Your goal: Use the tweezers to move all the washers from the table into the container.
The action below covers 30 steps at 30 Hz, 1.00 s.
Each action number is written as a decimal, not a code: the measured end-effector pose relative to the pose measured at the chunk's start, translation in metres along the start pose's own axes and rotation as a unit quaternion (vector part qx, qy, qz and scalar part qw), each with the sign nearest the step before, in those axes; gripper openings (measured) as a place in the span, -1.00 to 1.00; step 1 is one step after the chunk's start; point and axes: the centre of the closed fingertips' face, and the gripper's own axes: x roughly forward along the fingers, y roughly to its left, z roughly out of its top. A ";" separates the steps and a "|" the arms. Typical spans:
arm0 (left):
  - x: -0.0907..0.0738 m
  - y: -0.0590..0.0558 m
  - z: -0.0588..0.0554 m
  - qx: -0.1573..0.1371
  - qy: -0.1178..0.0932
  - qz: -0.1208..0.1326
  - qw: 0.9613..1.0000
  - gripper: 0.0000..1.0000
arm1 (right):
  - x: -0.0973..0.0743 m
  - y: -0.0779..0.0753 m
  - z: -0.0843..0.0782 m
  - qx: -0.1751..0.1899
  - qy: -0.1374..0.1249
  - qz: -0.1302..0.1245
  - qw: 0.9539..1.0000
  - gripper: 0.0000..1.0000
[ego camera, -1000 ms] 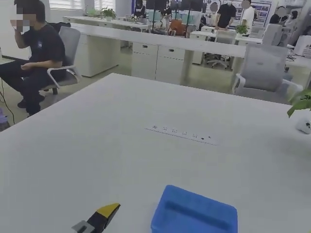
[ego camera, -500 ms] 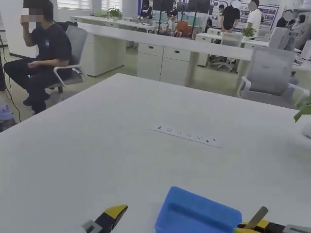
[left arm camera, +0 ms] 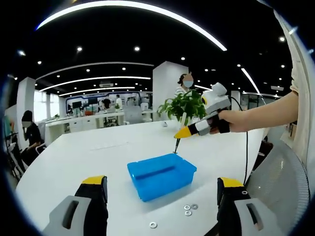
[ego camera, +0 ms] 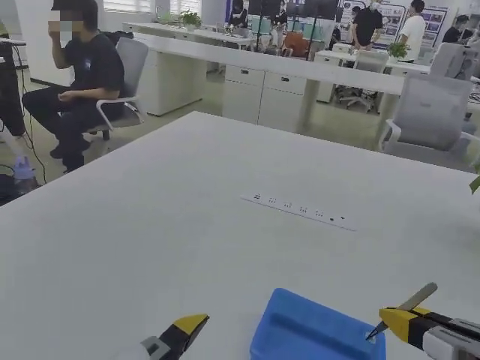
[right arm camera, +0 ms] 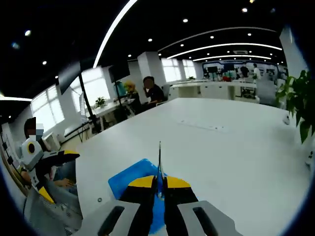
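The blue container sits near the table's front edge, also seen as a blue container and a blue container. Several small washers lie on the table in front of it, one washer apart from the rest. My right gripper is shut on the tweezers, which point forward over the container. In the head view the right gripper hangs at the container's right edge, with the tweezers tip close to the rim. My left gripper stands open with nothing between its jaws, its yellow tip left of the container.
A power strip is set into the table's middle. A potted plant stands at the table's far side in the left gripper view. A seated person and office chairs are beyond the table edge.
The right gripper with the tweezers has come into the head view from the lower right and risen beside the container. The head camera has shifted; the left gripper stays in place.
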 end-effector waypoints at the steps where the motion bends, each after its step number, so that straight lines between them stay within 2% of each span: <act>1: 0.000 0.000 -0.001 0.001 0.002 -0.001 1.000 0.88 | 0.002 0.000 -0.004 -0.006 0.009 -0.001 1.000 -0.95; 9: -0.001 0.002 -0.002 0.004 0.006 0.005 1.000 0.85 | 0.017 0.016 -0.028 -0.007 0.038 0.014 0.999 -0.95; 16: -0.001 0.004 -0.003 0.010 0.009 0.011 1.000 0.86 | 0.024 0.017 -0.053 -0.011 0.056 0.019 0.998 -0.94; 25: -0.002 0.003 -0.003 0.010 0.008 0.007 1.000 0.85 | 0.026 0.014 -0.059 -0.014 0.059 0.012 0.998 -0.94; 30: -0.003 0.001 0.004 0.006 -0.014 0.001 1.000 0.91 | 0.026 0.014 -0.062 -0.024 0.067 0.017 0.997 -0.94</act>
